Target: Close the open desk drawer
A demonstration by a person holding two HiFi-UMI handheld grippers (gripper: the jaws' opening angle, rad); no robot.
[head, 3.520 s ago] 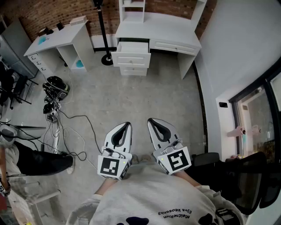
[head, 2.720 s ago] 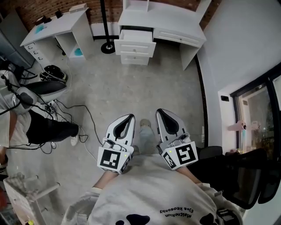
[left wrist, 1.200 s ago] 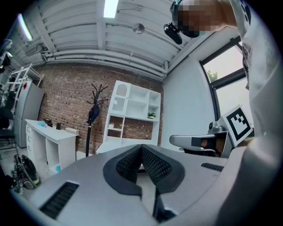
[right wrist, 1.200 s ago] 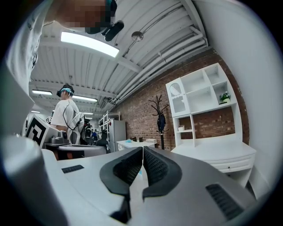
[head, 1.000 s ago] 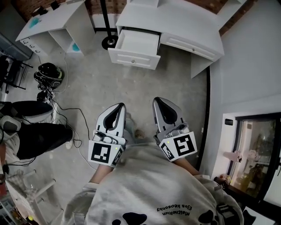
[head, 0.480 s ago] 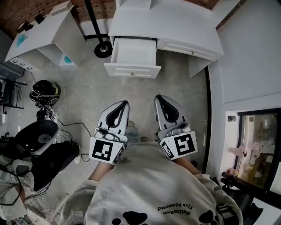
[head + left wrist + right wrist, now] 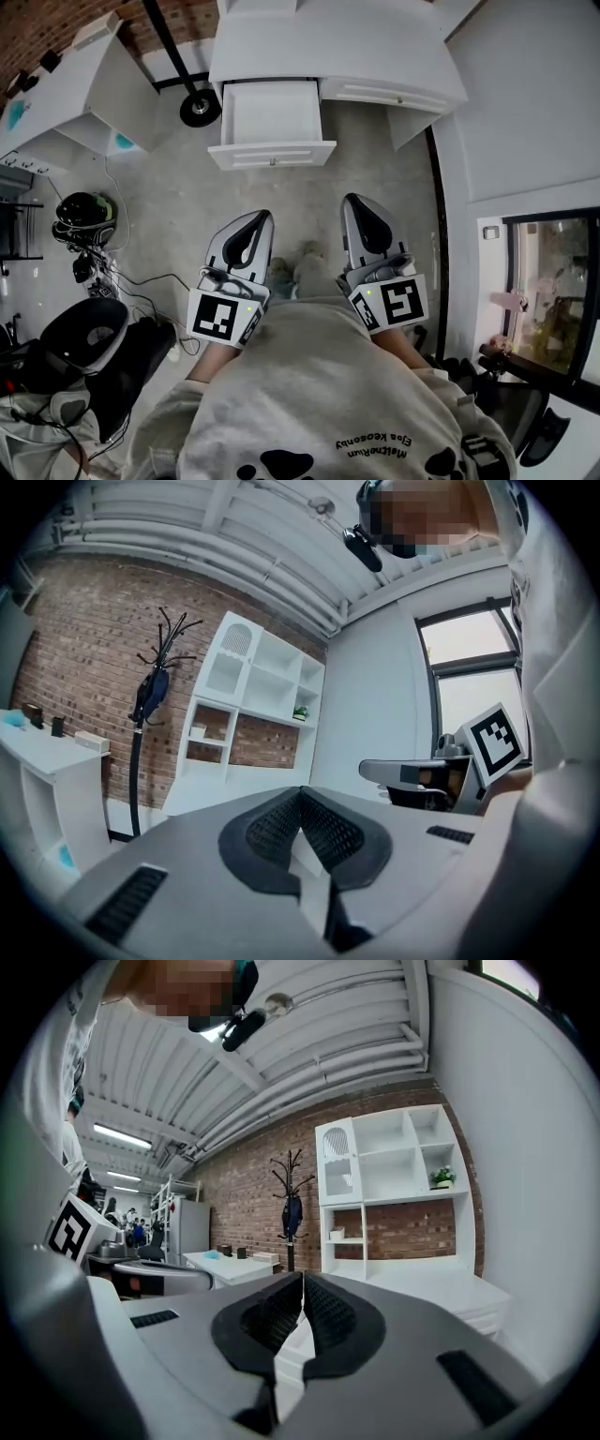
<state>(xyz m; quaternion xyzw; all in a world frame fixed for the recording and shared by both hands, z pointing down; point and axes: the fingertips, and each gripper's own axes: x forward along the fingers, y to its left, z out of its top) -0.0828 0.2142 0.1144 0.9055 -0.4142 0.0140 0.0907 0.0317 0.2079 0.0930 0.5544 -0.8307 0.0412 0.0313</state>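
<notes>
Desk point(image 7: 337, 47) sits top centre, with the open drawer point(image 7: 272, 122) sticking out below it. The coat stand base point(image 7: 199, 108) is just left of the drawer, and a second desk point(image 7: 66, 84) is upper left. Left gripper point(image 7: 258, 220) and right gripper point(image 7: 361, 203) sit side by side mid-frame, well below the drawer. There's a chair point(image 7: 84, 333) at lower left.

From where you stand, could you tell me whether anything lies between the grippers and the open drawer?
Nothing visible does. Only bare floor lies between the left gripper, the right gripper and the open drawer; the cables lie off to the left.
</notes>
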